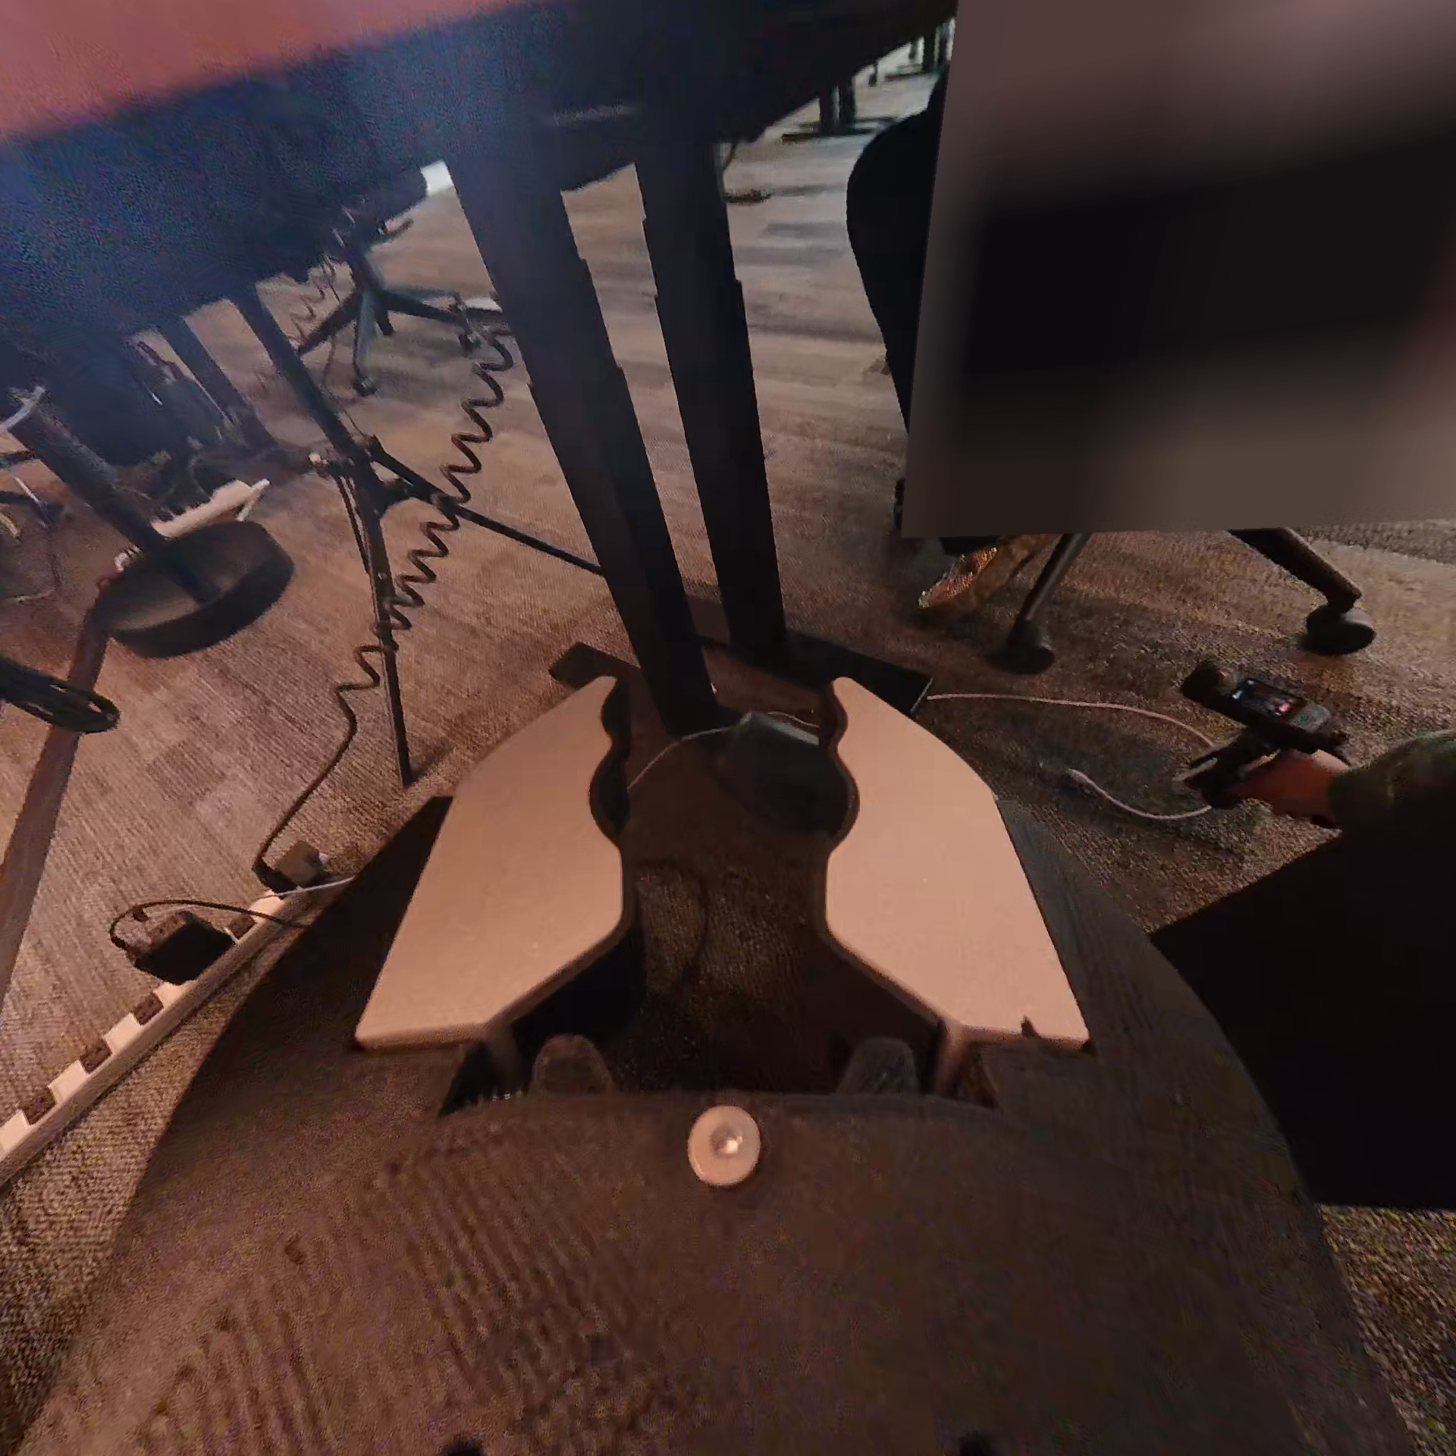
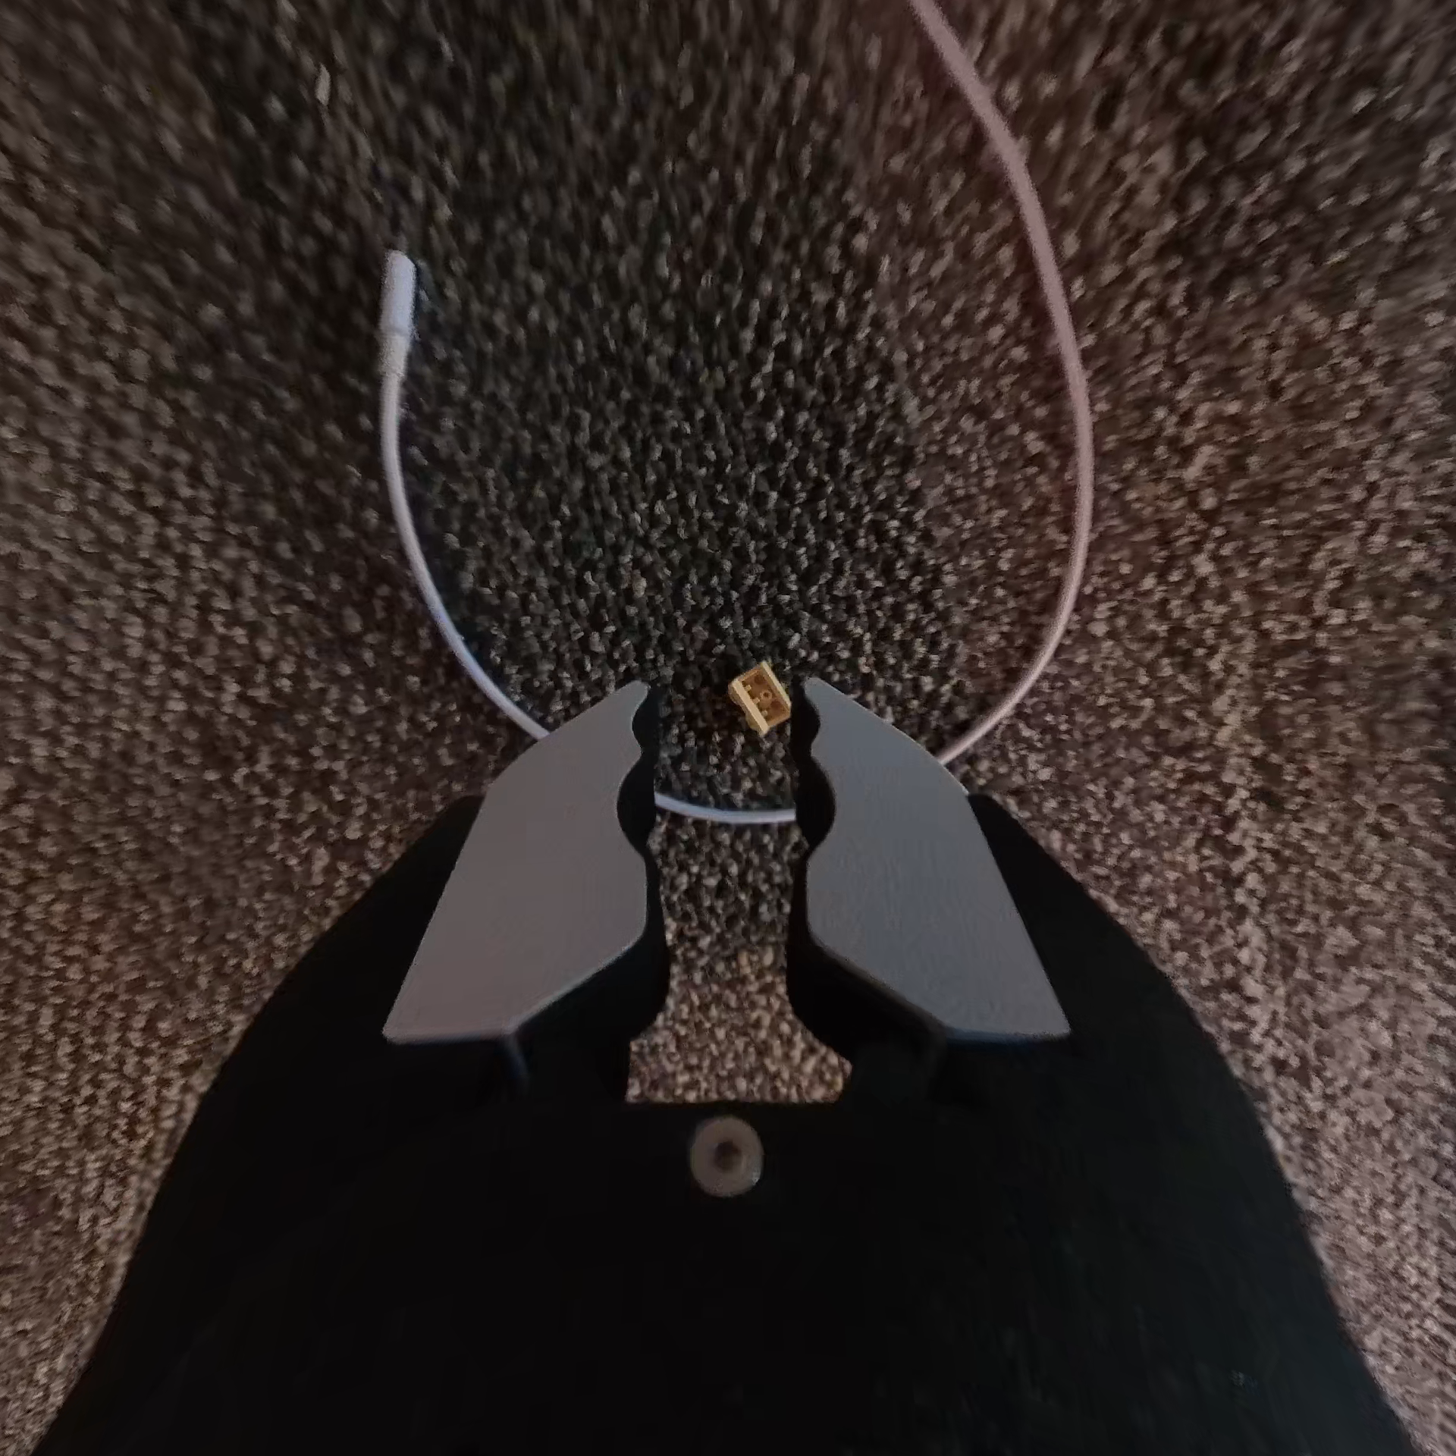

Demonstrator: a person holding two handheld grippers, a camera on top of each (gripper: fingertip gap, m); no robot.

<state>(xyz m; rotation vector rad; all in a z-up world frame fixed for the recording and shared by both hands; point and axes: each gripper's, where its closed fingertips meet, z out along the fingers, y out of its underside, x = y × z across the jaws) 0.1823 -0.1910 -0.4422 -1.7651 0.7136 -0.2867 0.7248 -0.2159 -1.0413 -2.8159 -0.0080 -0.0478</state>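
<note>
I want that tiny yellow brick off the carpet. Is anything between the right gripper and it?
Nothing blocks it. The brick lies on the carpet between the open right gripper's fingertips, nearer the right one. A white cable loops around, behind it.

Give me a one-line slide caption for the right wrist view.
Open right gripper over carpet, small tan brick between its tips, white cable looping around.

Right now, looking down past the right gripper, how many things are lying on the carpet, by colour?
White: 1, the cable looping around on the carpet.
Tan: 1, the little brick between the open right gripper fingertips, close to one fingertip.
Total: 2.
</note>
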